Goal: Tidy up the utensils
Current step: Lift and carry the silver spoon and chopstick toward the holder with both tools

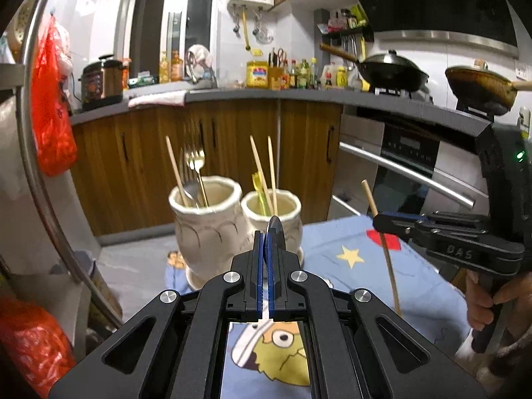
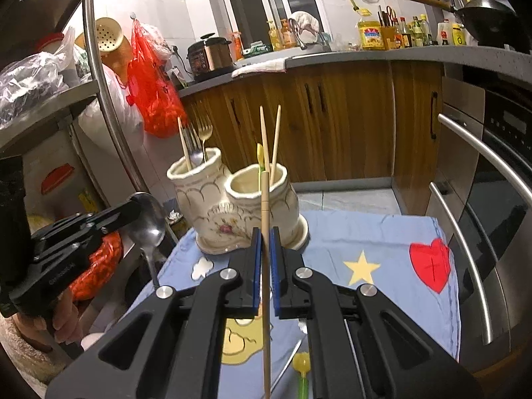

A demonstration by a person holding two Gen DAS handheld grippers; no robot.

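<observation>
The left gripper (image 1: 268, 232) clamps a spoon (image 2: 148, 219); the right gripper (image 2: 265, 242) pinches a chopstick (image 2: 265, 232). Both hover before the holders (image 2: 262, 206) near the tabletop's (image 2: 382, 232) far-left corner. Lower each vertically, clearing the rims.

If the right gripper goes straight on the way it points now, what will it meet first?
Most likely the right holder. The right gripper, shut on a chopstick, points at its near wall, low on the body. Depth is unclear, and the chopstick's raised tip might touch the rim first.
</observation>
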